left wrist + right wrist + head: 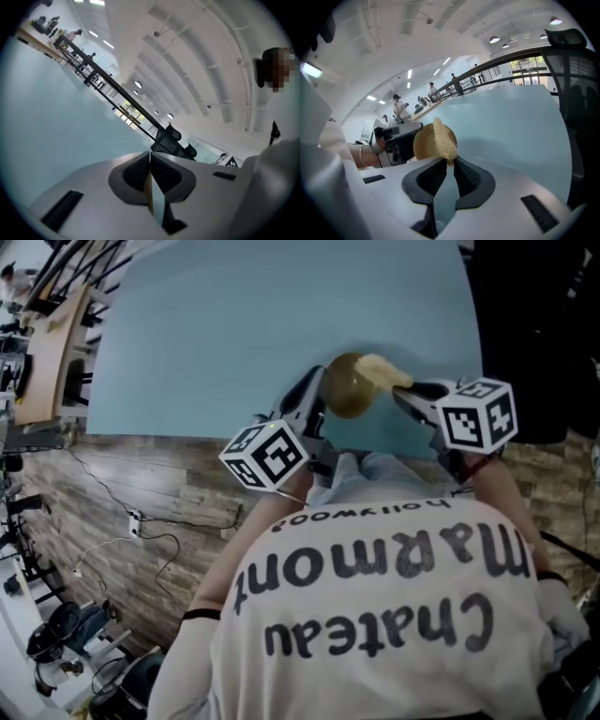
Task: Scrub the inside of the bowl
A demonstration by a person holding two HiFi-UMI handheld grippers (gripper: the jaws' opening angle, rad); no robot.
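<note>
A small golden-brown bowl [345, 387] hangs tipped on its side above the pale blue table [234, 324]. My left gripper [317, 397] is shut on its rim from the left; in the left gripper view only a thin sliver of the bowl's edge [149, 190] shows between the pads of the left gripper [150, 157]. My right gripper [401, 392] is shut on a pale fibrous scrubber [382, 370], which rests against the bowl's right side. In the right gripper view the scrubber [443, 139] sticks out of the right gripper [451, 161] and overlaps the bowl [424, 144].
The table's near edge [187, 435] runs just behind the grippers, with wood-pattern floor [112, 512] and cables below it. A workbench [47, 352] with gear stands at the left. The person's shirt [375, 615] fills the lower head view.
</note>
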